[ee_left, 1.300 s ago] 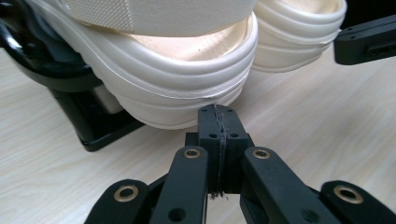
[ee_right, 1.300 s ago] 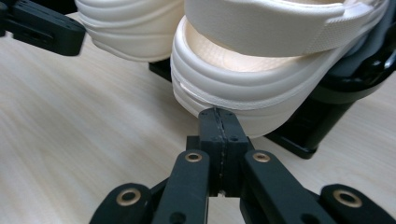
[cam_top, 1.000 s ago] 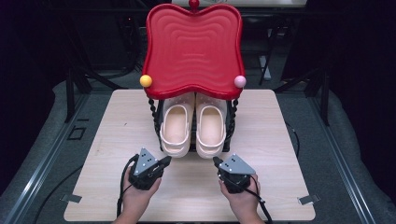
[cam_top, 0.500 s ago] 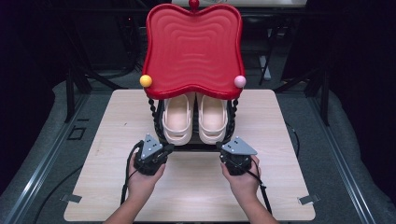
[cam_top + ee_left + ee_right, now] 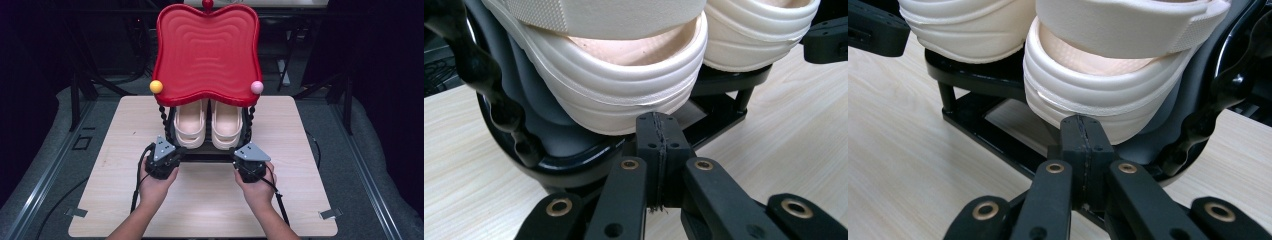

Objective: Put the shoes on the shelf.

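Observation:
A pair of cream sandals, the left sandal (image 5: 189,125) and the right sandal (image 5: 226,125), stands heel-forward on the lower shelf of a black rack (image 5: 207,156) under a red wavy tray top (image 5: 207,50). My left gripper (image 5: 171,151) is at the rack's front left, jaws shut with nothing between them. Its tips (image 5: 658,132) sit just below the left sandal's heel (image 5: 614,95). My right gripper (image 5: 243,156) mirrors it at the front right, also shut. Its tips (image 5: 1083,135) are right under the right sandal's heel (image 5: 1108,95).
Black beaded posts (image 5: 164,117) carry the red top, with a yellow ball (image 5: 156,86) and a pink ball (image 5: 257,87) at its front corners. The rack stands on a light wooden table (image 5: 310,165). The black base rail (image 5: 983,125) runs between the grippers. Dark floor surrounds the table.
Both hands moved forward from the table's near part to the front of the rack. The shut jaws now sit at the sandals' heels.

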`<state>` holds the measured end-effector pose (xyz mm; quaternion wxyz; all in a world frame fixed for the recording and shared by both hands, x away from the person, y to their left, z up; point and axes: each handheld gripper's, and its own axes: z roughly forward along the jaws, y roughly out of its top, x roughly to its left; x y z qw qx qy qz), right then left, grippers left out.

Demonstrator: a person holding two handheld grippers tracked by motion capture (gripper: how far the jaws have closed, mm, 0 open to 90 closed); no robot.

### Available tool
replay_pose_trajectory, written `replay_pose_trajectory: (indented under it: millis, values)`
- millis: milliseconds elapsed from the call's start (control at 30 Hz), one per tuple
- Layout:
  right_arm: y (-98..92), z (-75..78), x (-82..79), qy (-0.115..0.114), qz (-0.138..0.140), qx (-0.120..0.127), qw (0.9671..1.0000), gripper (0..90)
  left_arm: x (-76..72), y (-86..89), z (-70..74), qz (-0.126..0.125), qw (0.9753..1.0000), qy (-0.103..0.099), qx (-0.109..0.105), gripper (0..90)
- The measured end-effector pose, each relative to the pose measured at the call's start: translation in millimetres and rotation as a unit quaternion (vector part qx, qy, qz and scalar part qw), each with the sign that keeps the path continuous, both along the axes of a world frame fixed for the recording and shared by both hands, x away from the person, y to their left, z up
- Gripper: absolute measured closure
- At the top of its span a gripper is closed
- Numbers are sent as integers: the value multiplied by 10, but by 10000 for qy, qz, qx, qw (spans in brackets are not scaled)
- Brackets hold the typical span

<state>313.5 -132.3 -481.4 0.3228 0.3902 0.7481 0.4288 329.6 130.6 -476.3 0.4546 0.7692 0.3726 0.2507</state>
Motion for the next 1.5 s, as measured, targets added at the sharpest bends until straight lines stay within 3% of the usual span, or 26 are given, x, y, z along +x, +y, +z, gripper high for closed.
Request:
replay_pose_trajectory:
  millis: [333, 633, 1033, 1500]
  values:
    - [57, 13, 96, 24, 9, -34, 10000, 900, 88, -126, -15, -20, 9998, 8, 213, 900]
    - [95, -53, 167, 58, -1, -48, 10000, 900, 180, -123, -58, 175, 9996, 141, 154, 900]
    - [146, -117, 253, 143, -54, 34, 9999, 900, 237, -173, -135, 169, 9993, 225, 234, 900]
    - [147, -153, 302, 190, -70, 1, 9998, 900, 285, -170, -179, 197, 9994, 257, 133, 900]
